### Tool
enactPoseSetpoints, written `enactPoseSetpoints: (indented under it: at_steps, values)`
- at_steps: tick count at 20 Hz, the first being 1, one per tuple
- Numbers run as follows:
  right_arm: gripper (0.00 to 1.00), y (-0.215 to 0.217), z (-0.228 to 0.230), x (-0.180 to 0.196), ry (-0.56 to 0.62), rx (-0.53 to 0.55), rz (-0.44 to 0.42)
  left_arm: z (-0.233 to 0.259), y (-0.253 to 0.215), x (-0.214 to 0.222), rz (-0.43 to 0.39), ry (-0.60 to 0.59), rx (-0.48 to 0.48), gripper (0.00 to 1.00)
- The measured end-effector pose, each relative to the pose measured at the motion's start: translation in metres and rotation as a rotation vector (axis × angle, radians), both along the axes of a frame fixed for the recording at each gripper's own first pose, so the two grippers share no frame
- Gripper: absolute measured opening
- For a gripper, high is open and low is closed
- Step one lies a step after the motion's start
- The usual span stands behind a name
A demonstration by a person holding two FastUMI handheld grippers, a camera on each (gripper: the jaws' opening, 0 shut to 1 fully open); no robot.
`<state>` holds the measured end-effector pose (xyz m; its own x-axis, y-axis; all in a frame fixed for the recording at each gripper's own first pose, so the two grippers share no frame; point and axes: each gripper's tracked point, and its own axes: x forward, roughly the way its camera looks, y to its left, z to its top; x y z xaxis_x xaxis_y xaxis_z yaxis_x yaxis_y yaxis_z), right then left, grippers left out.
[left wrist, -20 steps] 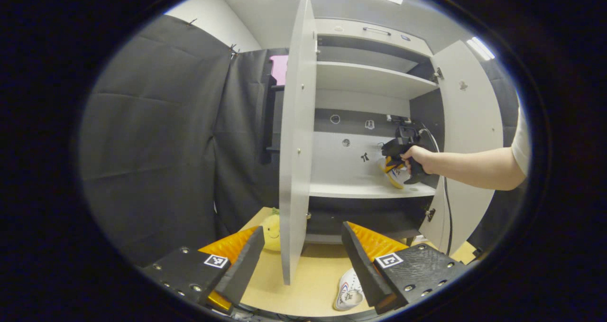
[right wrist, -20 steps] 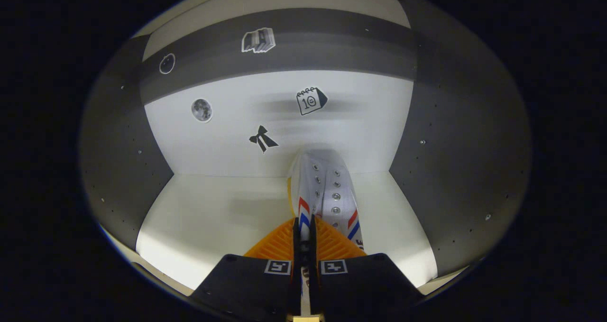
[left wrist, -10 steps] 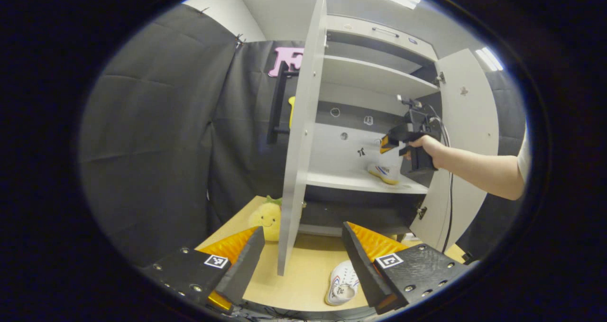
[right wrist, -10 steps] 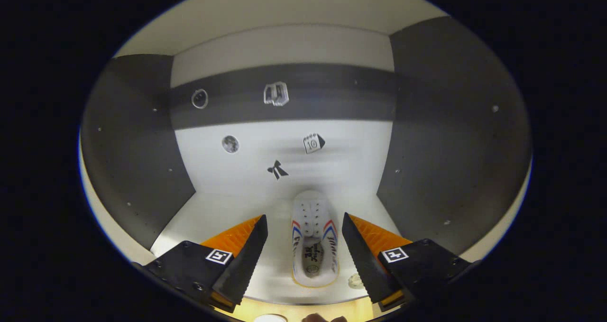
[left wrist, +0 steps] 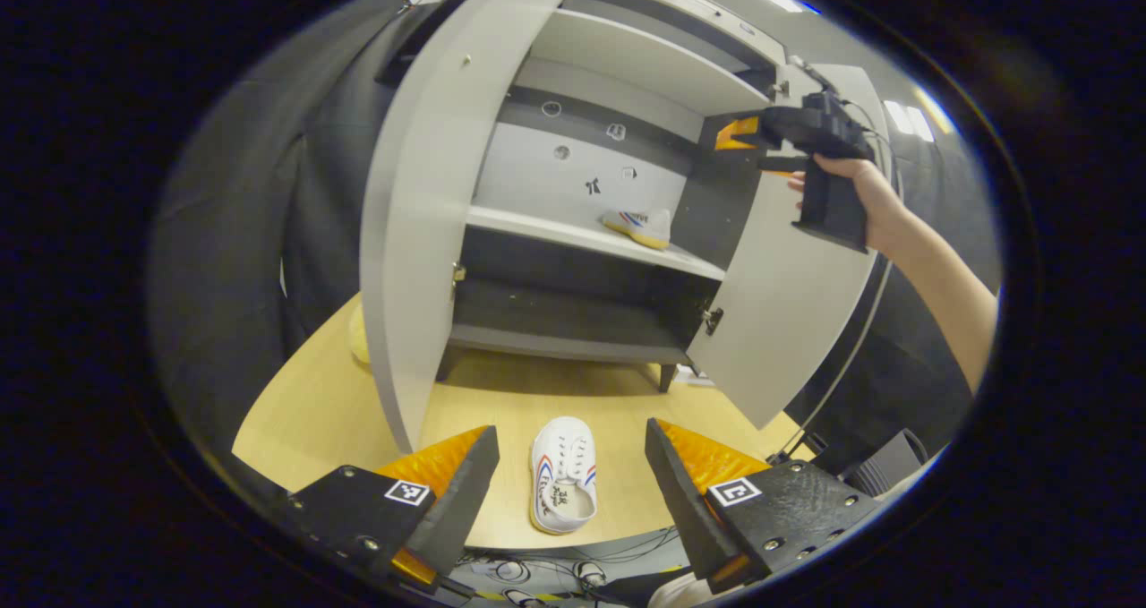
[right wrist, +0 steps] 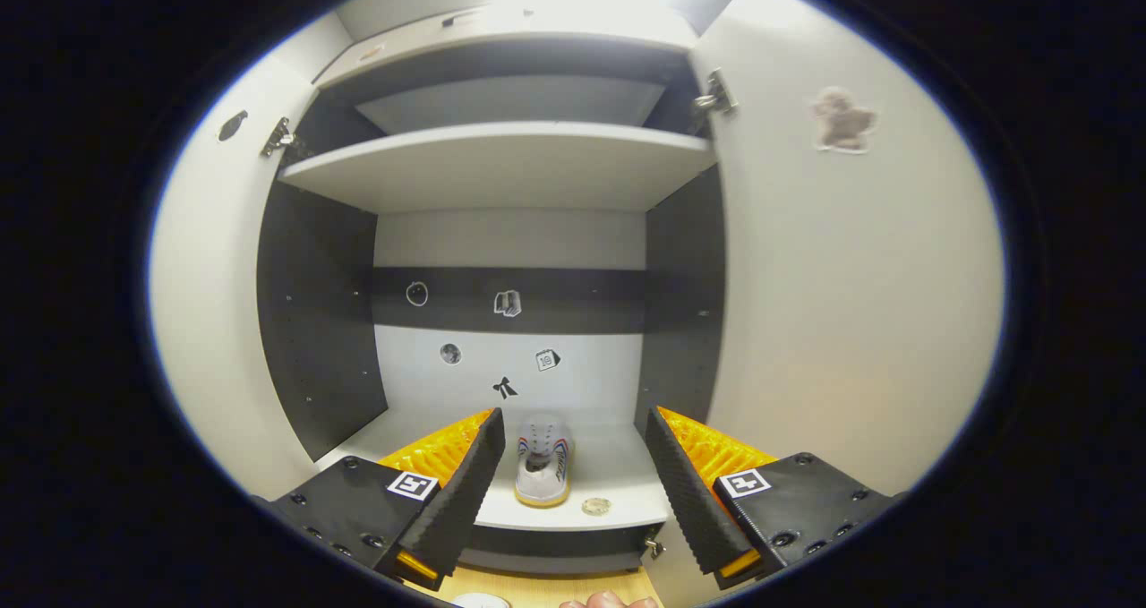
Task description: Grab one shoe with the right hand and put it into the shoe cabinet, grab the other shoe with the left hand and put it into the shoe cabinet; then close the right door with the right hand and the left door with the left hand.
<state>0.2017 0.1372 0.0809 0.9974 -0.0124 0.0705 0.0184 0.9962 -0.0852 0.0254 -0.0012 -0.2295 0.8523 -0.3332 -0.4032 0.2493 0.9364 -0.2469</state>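
The shoe cabinet point(left wrist: 573, 196) stands on the table point(left wrist: 466, 411) with both doors swung wide, and by the look of it the first half of the job is done: one sneaker point(left wrist: 637, 226) sits on the middle shelf point(left wrist: 537, 227), toward 3 o'clock of the shelf's span, toe to the back wall. In the right gripper view that same sneaker point(right wrist: 541, 460) lies at 6 o'clock between the spread fingers of the right claw point(right wrist: 573, 465), which holds nothing and hangs clear of the shelf. The step in hand, I judge, is the second pickup. The other sneaker point(left wrist: 562, 474) rests on the table at 6 o'clock, untouched, framed by the left claw point(left wrist: 571, 465), whose fingers are also spread and empty. The next move calls for lowering the left claw over it and pinching the collar or sidewall. It is a white low canvas shoe with red and blue side stripes and metal eyelets, opening up, toe pointing toward the cabinet.
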Motion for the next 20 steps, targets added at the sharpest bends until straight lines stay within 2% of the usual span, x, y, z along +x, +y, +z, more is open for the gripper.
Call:
enactPoseSetpoints:
  at_steps: [2,3,4,9,11,13,14,15,16,18,20]
  values:
    - [1.00,-0.018,-0.013,-0.032,-0.010,-0.022,-0.024,-0.023,-0.008,0.008,-0.034,0.040,0.018,0.96]
    - [0.94,-0.027,-0.023,-0.046,-0.001,-0.038,-0.037,-0.034,-0.009,0.011,-0.053,0.058,0.026,0.96]
    - [0.98,-0.033,-0.033,-0.060,0.012,-0.043,-0.049,-0.045,-0.011,0.016,-0.068,0.074,0.032,0.96]
    - [0.98,-0.058,-0.101,-0.133,0.117,-0.003,-0.106,-0.102,-0.020,0.056,-0.108,0.185,0.051,0.94]
    - [0.98,-0.070,-0.125,-0.157,0.155,-0.011,-0.136,-0.127,-0.024,0.066,-0.133,0.237,0.065,0.98]
    - [0.98,-0.084,-0.141,-0.182,0.181,-0.010,-0.169,-0.152,-0.026,0.077,-0.153,0.285,0.091,0.98]
    - [0.98,-0.088,-0.144,-0.187,0.198,-0.006,-0.179,-0.166,-0.026,0.082,-0.156,0.315,0.111,0.96]
    - [0.94,-0.095,-0.150,-0.196,0.211,-0.004,-0.195,-0.178,-0.025,0.085,-0.154,0.344,0.131,0.99]
    - [0.98,-0.102,-0.155,-0.202,0.228,-0.010,-0.206,-0.188,-0.026,0.086,-0.154,0.374,0.140,0.96]
    - [0.94,-0.116,-0.159,-0.209,0.246,-0.044,-0.226,-0.208,-0.031,0.092,-0.153,0.423,0.141,0.94]
    - [0.99,-0.122,-0.159,-0.212,0.252,-0.060,-0.214,-0.225,-0.032,0.096,-0.147,0.473,0.149,0.91]
